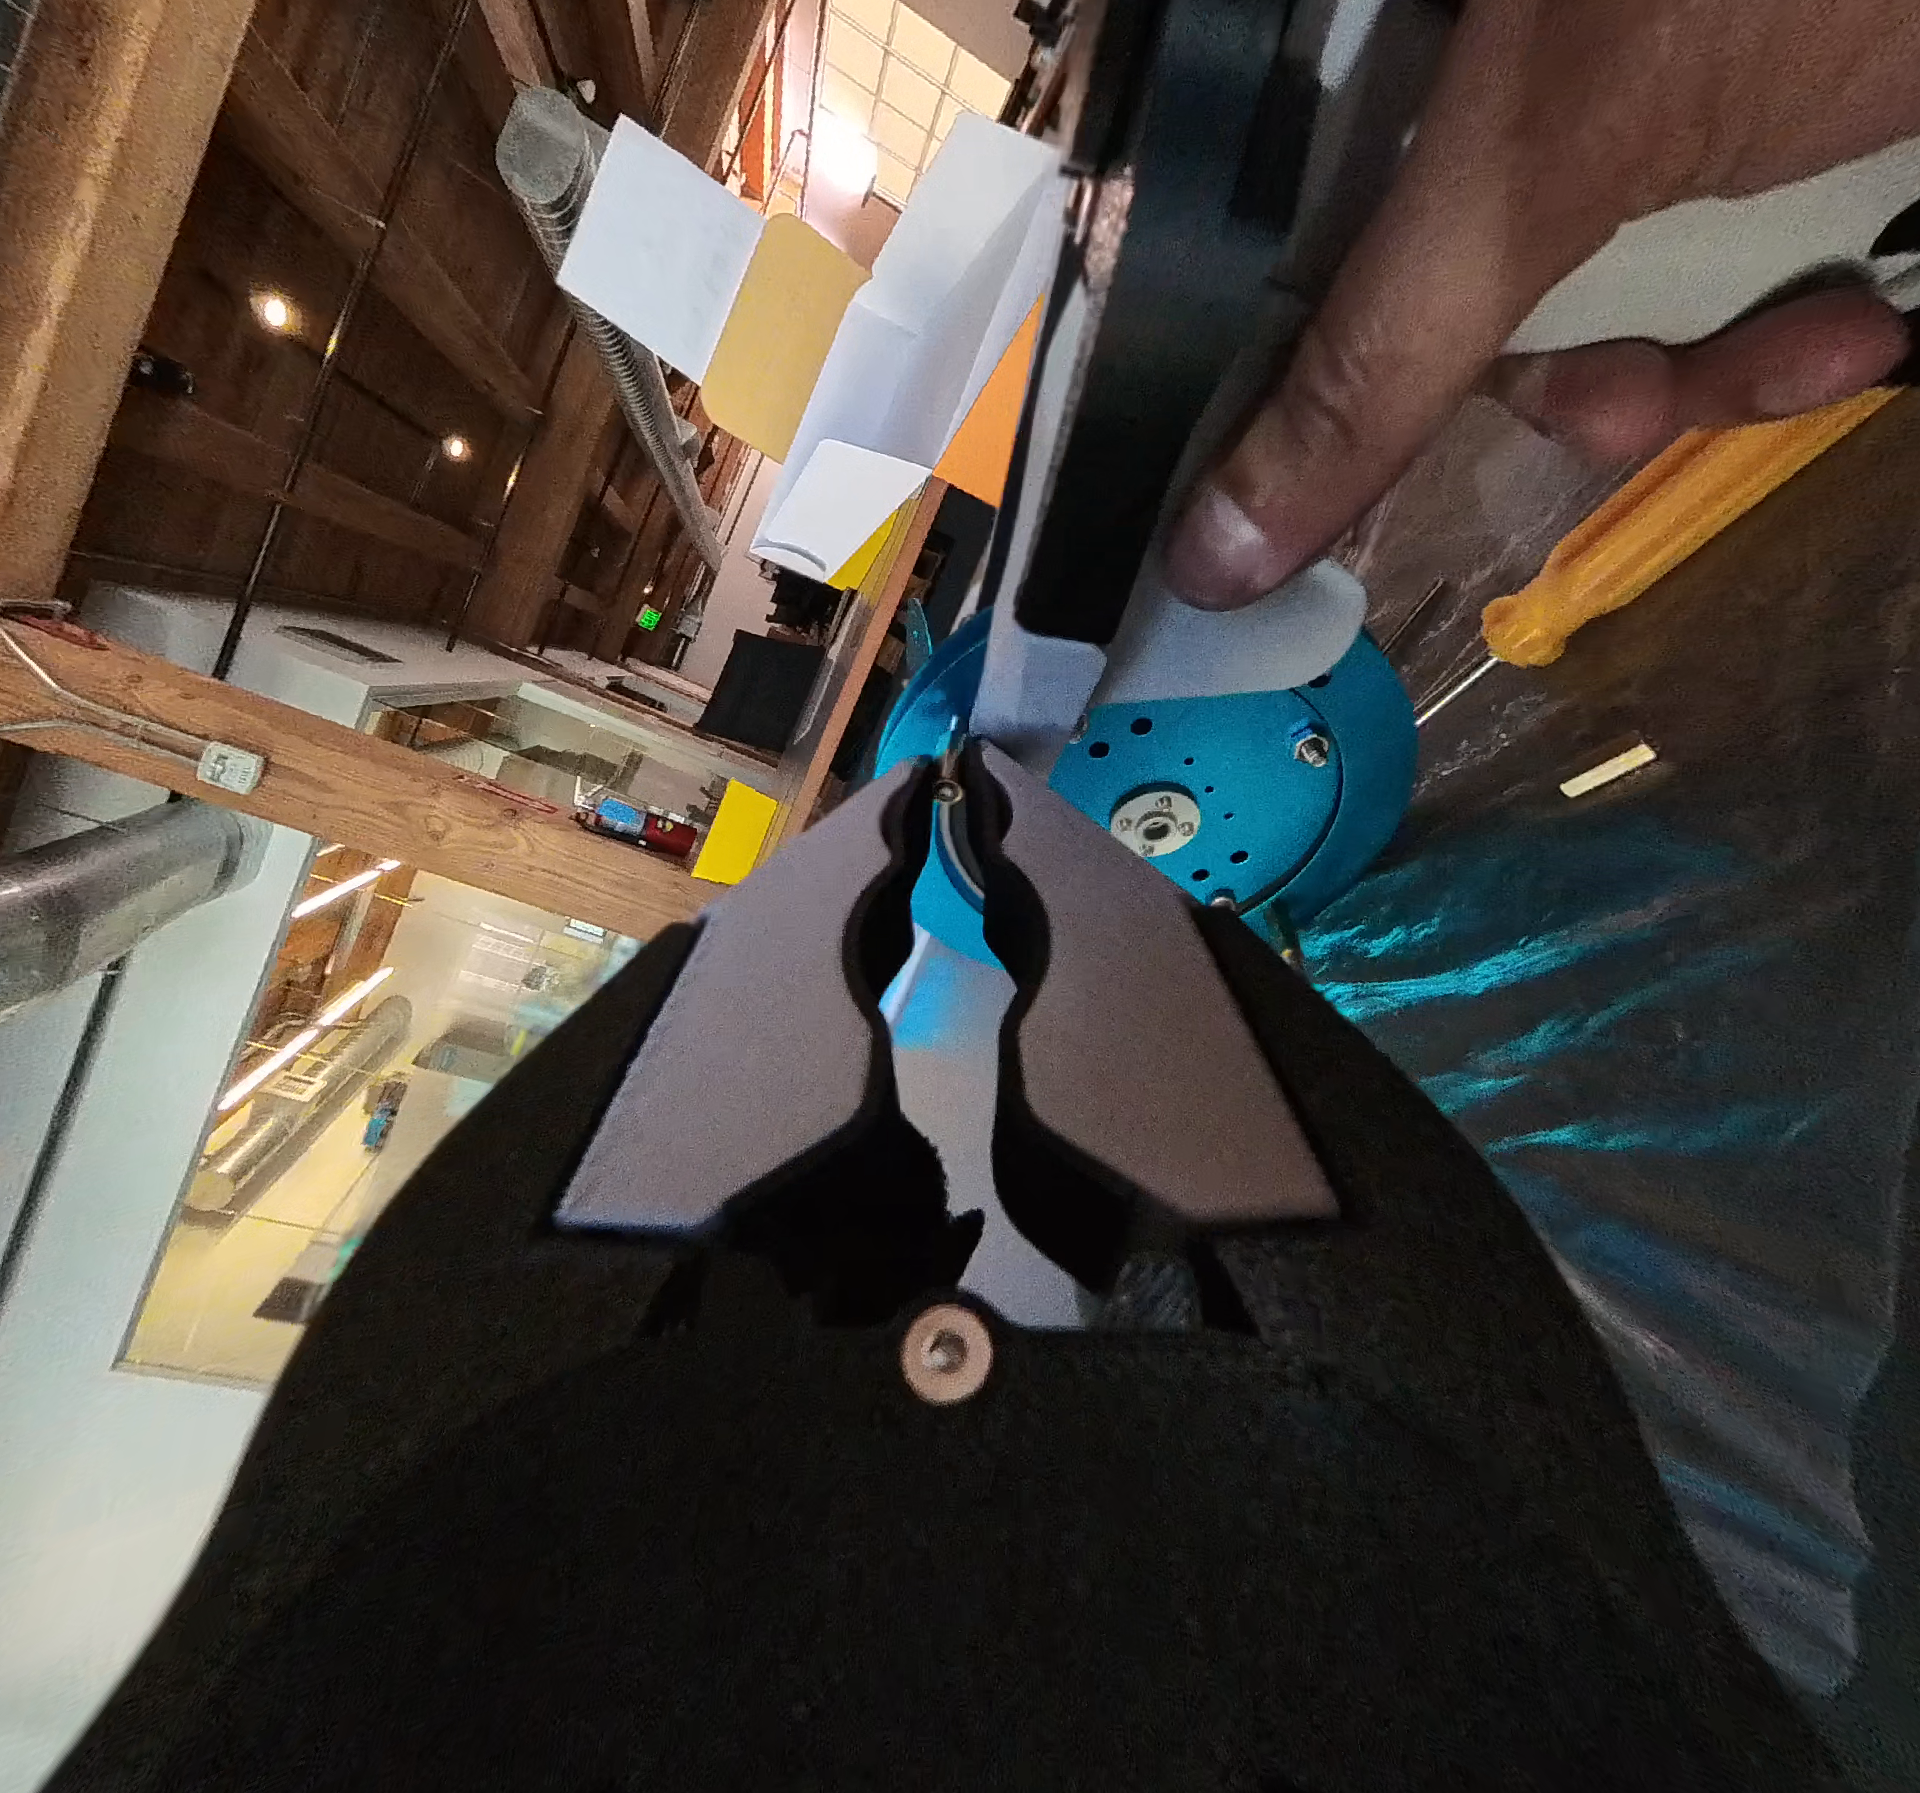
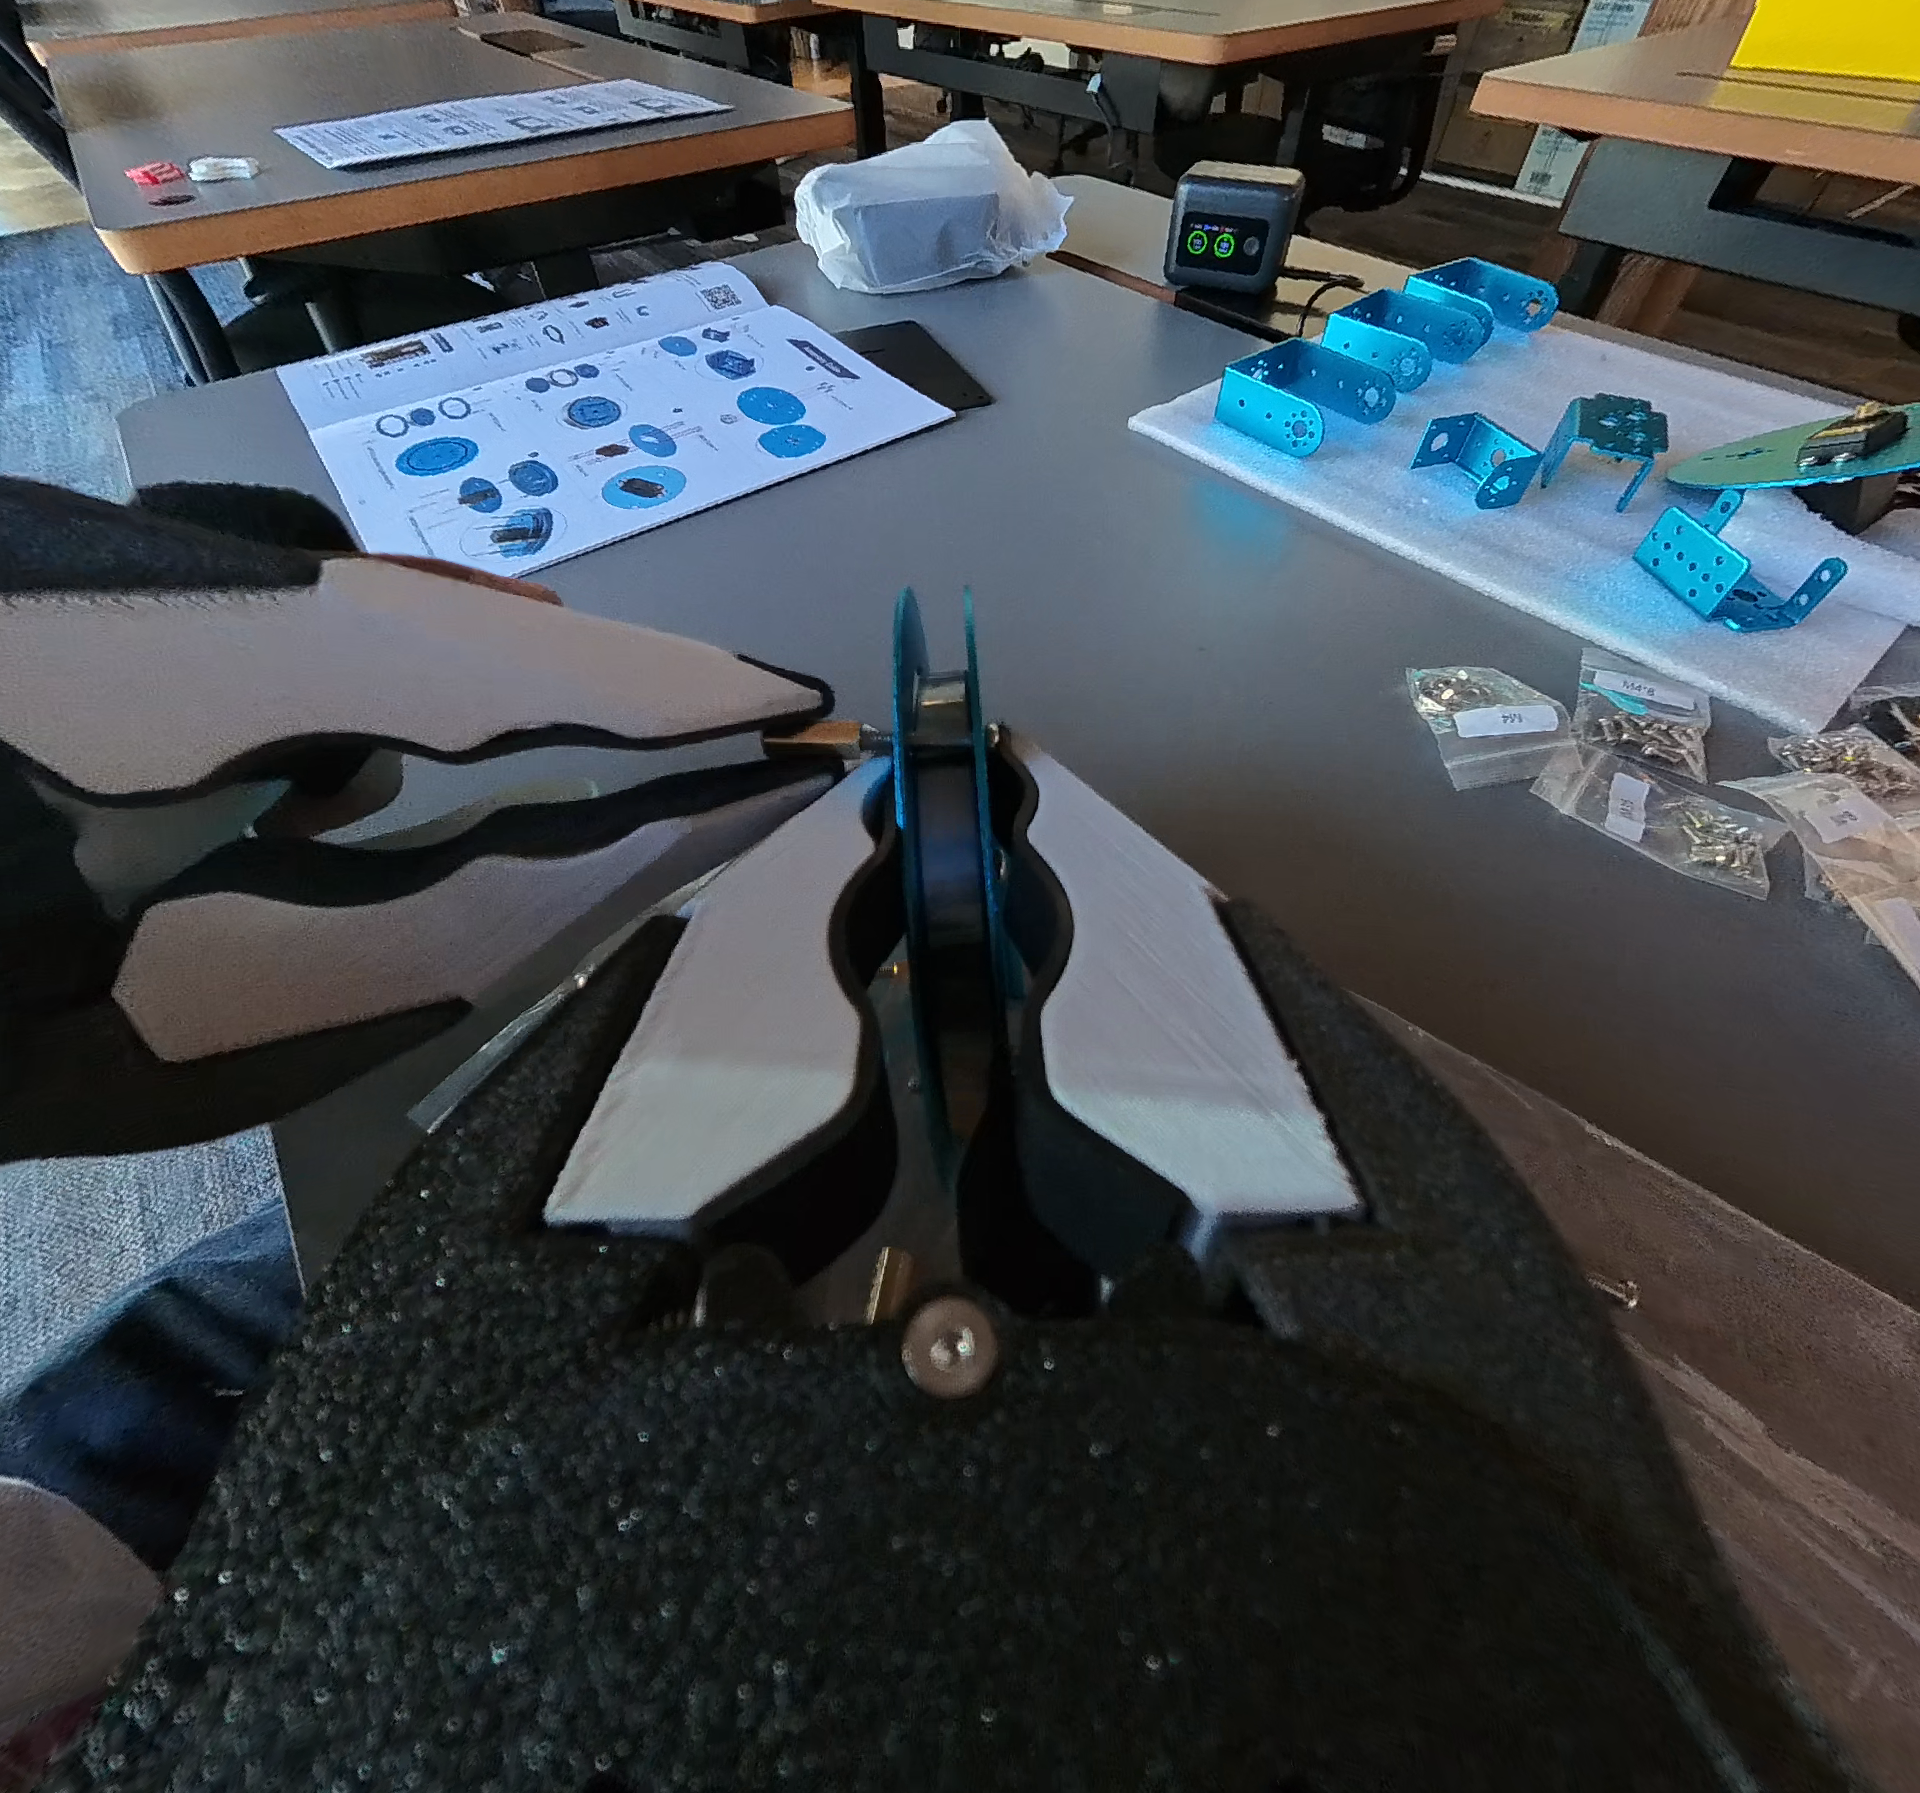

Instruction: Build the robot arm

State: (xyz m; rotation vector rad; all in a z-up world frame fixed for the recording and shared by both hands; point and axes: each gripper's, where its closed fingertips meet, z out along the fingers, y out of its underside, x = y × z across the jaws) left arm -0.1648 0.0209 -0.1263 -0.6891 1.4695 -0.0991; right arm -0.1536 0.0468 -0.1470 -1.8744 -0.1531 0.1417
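Observation:
My right gripper point(image 2: 940, 746) is shut on a blue disc assembly point(image 2: 914, 673), two round blue plates with a black ring between them, held edge-on above the grey table point(image 2: 1195, 663). My left gripper point(image 2: 816, 735) comes in from the left, shut on a small brass standoff point(image 2: 821, 737) whose tip touches the left plate. In the left wrist view my left gripper point(image 1: 961, 761) pinches the standoff point(image 1: 948, 779) against the rim of the blue disc assembly point(image 1: 1195, 808). The right gripper point(image 1: 1132, 673), with a hand point(image 1: 1455, 237) on it, clamps the assembly from above.
An open instruction booklet point(image 2: 613, 413) lies far left. A white foam sheet point(image 2: 1299, 455) with several blue brackets point(image 2: 1299, 393) is at the right, bags of screws point(image 2: 1642, 735) nearer. A wrapped package point(image 2: 925, 216) and a small screen device point(image 2: 1231, 226) stand behind. An orange screwdriver point(image 1: 1662, 538) lies on the table. Both grippers' tips are close together, under 4 cm apart.

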